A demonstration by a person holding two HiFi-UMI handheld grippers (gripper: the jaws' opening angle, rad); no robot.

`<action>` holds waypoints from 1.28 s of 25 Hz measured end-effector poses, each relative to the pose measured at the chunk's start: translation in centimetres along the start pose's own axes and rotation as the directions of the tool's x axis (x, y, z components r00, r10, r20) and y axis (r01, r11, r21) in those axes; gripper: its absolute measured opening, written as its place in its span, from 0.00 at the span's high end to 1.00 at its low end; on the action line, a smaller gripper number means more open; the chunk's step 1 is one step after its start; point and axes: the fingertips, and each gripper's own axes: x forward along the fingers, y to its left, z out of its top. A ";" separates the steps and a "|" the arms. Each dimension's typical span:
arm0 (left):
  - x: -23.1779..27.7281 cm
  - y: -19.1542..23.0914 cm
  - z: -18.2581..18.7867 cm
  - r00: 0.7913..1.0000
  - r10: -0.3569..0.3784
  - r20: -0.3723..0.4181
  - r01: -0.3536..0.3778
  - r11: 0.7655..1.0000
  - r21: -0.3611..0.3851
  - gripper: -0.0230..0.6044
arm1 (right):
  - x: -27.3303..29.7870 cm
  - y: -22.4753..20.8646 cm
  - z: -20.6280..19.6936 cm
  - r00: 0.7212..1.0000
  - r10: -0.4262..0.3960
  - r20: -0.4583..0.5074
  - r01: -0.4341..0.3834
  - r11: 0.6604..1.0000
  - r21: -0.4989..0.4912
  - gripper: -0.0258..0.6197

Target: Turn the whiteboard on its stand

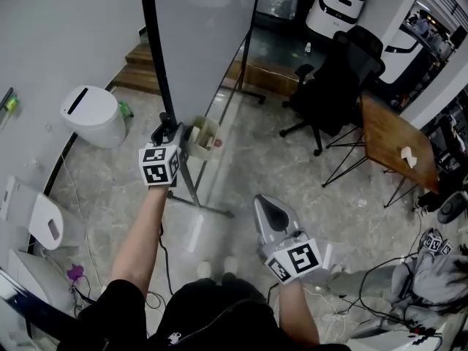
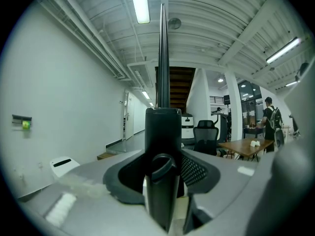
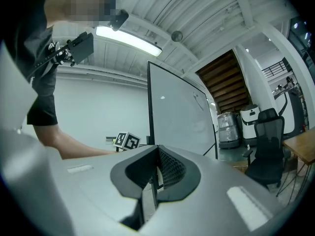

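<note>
The whiteboard [image 1: 205, 35] stands upright on its wheeled stand, its black side frame [image 1: 155, 50] running down toward me. My left gripper [image 1: 167, 131] is shut on that black frame bar just above the pen tray; in the left gripper view the bar [image 2: 162, 127] fills the space between the jaws and rises straight up. My right gripper [image 1: 269, 212] hangs lower and to the right, away from the board, shut with nothing in it. In the right gripper view the board face [image 3: 179, 117] stands ahead, with the left gripper's marker cube [image 3: 127, 141] beside its frame.
A white lidded bin [image 1: 93, 115] sits left of the stand. The stand's metal leg [image 1: 201, 199] crosses the floor by my feet. A black office chair [image 1: 340, 79] and a wooden table [image 1: 391, 141] are to the right. Cables [image 1: 380, 284] trail at lower right.
</note>
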 end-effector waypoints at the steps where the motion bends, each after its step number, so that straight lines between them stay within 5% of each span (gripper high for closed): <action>1: -0.2 0.0 0.0 1.000 -0.001 0.001 0.001 1.000 0.000 0.65 | 0.0 0.1 0.0 1.000 0.001 0.001 -0.001 1.000 0.000 0.95; 32: -3.2 -0.5 -0.4 1.000 -0.012 -0.006 0.012 1.000 0.002 0.65 | -0.7 -0.4 0.7 1.000 0.002 0.015 -0.002 1.000 -0.001 0.95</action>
